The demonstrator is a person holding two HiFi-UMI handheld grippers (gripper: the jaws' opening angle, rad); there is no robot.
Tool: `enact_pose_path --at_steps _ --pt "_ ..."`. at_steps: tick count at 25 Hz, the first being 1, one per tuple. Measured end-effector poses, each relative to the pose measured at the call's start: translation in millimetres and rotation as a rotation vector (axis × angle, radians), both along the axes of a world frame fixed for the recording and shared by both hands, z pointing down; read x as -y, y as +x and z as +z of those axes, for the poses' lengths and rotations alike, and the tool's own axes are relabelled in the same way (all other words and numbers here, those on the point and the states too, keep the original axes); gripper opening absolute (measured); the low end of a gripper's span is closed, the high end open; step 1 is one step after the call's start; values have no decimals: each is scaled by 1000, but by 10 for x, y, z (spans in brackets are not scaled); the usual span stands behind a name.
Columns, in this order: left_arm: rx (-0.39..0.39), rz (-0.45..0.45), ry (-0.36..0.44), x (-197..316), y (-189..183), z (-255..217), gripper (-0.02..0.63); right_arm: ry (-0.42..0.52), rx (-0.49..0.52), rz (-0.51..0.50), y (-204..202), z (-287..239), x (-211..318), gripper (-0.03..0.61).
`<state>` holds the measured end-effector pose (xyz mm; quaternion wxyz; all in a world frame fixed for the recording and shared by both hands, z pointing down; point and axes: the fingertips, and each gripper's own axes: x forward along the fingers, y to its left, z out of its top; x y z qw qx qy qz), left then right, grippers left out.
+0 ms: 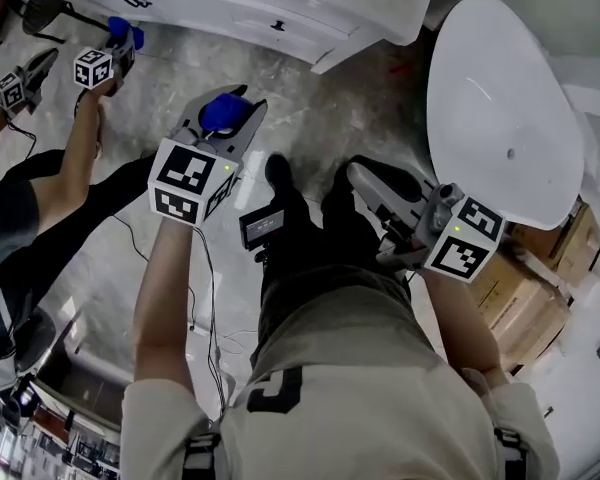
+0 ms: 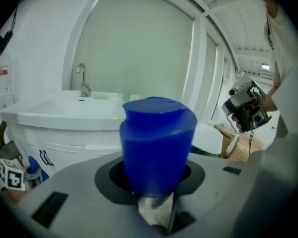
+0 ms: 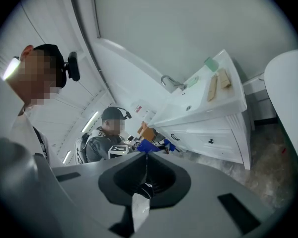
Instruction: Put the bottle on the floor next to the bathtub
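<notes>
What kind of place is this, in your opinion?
Probably a bathroom set up in a showroom or workshop: there is a white bathtub, a washbasin cabinet with a tap, and cardboard boxes beside the tub.

**Left tool** point(image 1: 227, 116): extended forward at the left of the head view, pointing away from the body and tilted downward. The jaws stand partly apart and press on a blue bottle point(image 2: 156, 143), which fills the space between them. The left marker cube point(image 1: 191, 181) sits at the rear of the tool, just ahead of the wrist. The left forearm point(image 1: 166, 288) is bare and runs nearly straight from the shoulder to the tool.

**Right tool** point(image 1: 360, 175): held at the right, well apart from the left tool, pointing forward and slightly inward. The jaws are together, with nothing between them. The right marker cube point(image 1: 466, 239) sits at the rear of the tool. The right forearm point(image 1: 462, 320) is bare.
</notes>
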<state>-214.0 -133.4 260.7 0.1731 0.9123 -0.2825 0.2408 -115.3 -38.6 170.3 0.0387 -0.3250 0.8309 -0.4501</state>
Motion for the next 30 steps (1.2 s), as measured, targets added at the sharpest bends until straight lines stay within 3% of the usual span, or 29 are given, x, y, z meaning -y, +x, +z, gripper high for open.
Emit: enact_pose_path --at_steps 6,13,22,30 --pt "-76 -65 31 -33 402 -447 184 71 0 -34 205 -227 13 28" --pt "-35 -87 47 -175 777 -430 184 144 -47 -107 491 -293 -133 28" --pt "-37 -124 52 -402 1231 -371 184 150 -53 -138 951 -205 -295 28" --pt "1 -177 58 -536 1224 -489 184 109 4 -191 949 -119 -449 28"
